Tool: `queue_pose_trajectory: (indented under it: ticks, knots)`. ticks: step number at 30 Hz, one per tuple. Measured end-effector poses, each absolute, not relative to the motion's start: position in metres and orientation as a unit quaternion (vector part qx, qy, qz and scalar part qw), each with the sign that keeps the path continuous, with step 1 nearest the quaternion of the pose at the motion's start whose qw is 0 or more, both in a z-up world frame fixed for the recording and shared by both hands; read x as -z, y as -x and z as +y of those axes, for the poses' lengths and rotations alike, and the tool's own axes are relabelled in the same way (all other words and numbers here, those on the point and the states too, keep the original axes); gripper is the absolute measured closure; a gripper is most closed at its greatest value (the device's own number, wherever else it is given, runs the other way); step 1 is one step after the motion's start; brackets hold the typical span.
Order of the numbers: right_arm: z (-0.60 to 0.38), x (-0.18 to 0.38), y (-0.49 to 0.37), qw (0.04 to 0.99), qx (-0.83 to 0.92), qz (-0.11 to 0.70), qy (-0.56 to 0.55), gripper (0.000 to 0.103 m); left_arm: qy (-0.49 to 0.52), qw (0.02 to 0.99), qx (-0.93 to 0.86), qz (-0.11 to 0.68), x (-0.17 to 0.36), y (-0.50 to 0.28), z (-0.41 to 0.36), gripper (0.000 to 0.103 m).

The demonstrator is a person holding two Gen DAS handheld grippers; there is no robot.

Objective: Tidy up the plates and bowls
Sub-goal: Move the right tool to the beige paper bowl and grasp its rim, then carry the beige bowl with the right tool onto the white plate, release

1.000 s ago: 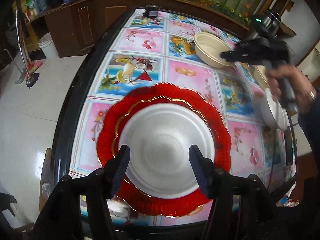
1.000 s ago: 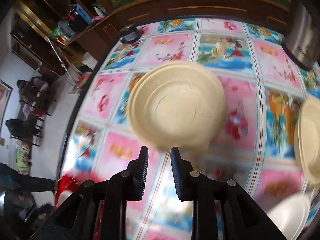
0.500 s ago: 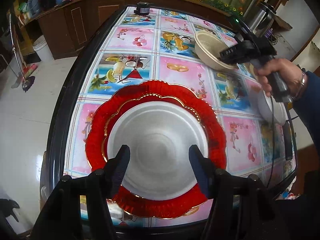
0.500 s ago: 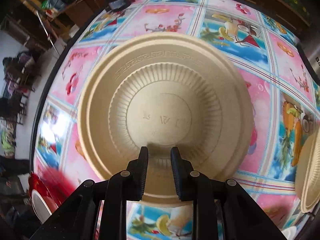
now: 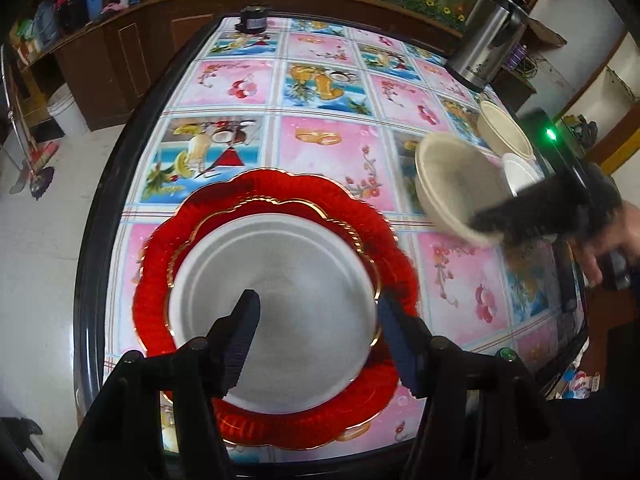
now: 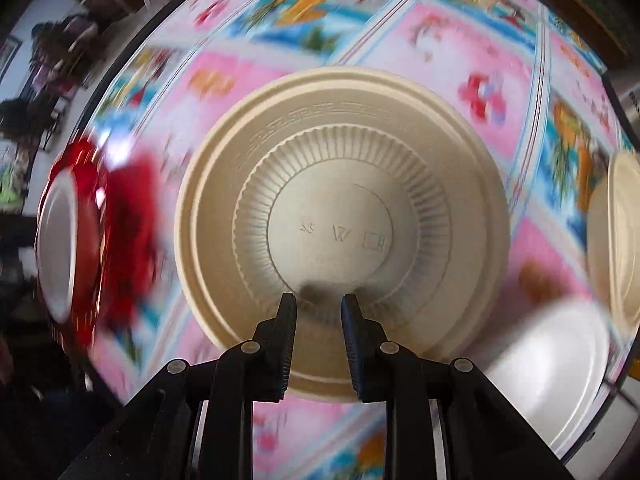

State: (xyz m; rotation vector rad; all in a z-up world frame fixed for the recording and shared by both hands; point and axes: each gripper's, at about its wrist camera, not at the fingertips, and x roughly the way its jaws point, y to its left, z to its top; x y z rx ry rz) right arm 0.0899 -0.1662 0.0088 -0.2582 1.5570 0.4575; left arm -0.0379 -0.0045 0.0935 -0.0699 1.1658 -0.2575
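Right gripper (image 6: 319, 312) pinches the ribbed beige bowl's (image 6: 340, 216) rim; left gripper (image 5: 318, 320) gapes empty over the scalloped red plate (image 5: 160, 280)

Daylight, bright, soft; no hard shadows. Left wrist view mostly sharp: white plate (image 5: 276, 300) ahead of the fingers (image 5: 244, 332) shows a dull grey sheen, red plate (image 5: 384, 264) slightly smeared, and the bowl (image 5: 452, 188) far right of the fingers is motion-blurred. Right wrist view: bowl sharp with a small dark shadow at the fingers (image 6: 288, 344); table (image 6: 460, 60) all round heavily streaked. Strong fisheye bending, black corners in both.
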Motion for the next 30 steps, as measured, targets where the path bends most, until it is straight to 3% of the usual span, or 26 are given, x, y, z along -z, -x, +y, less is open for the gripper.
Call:
queue_pose_trajectory:
  ticks: [5,11,13,16,19,30]
  knots:
    - [-0.192,-0.036,-0.046,0.691,-0.216,0.681,0.115,0.078,0.022,0.824,0.139,0.549,-0.095,0.036,-0.02,0.043]
    - [-0.258,-0.094,-0.026,0.77,-0.193,0.605,-0.062,0.078,0.023,0.812,0.178,0.556,-0.095,0.024,-0.051,0.043]
    - [-0.269,-0.093,-0.018,0.775,-0.178,0.599,-0.099,0.077,0.028,0.806,0.191,0.56,-0.096,0.016,-0.066,0.043]
    - [-0.272,-0.086,0.001,0.779,-0.157,0.588,-0.152,0.059,0.023,0.797,0.205,0.568,-0.095,-0.002,-0.093,0.043]
    - [-0.274,-0.081,0.008,0.779,-0.139,0.585,-0.179,0.058,0.017,0.791,0.222,0.57,-0.093,-0.021,-0.118,0.031]
    - [-0.276,-0.042,0.019,0.774,-0.096,0.586,-0.218,0.058,-0.032,0.775,0.201,0.598,-0.048,-0.066,-0.156,0.034]
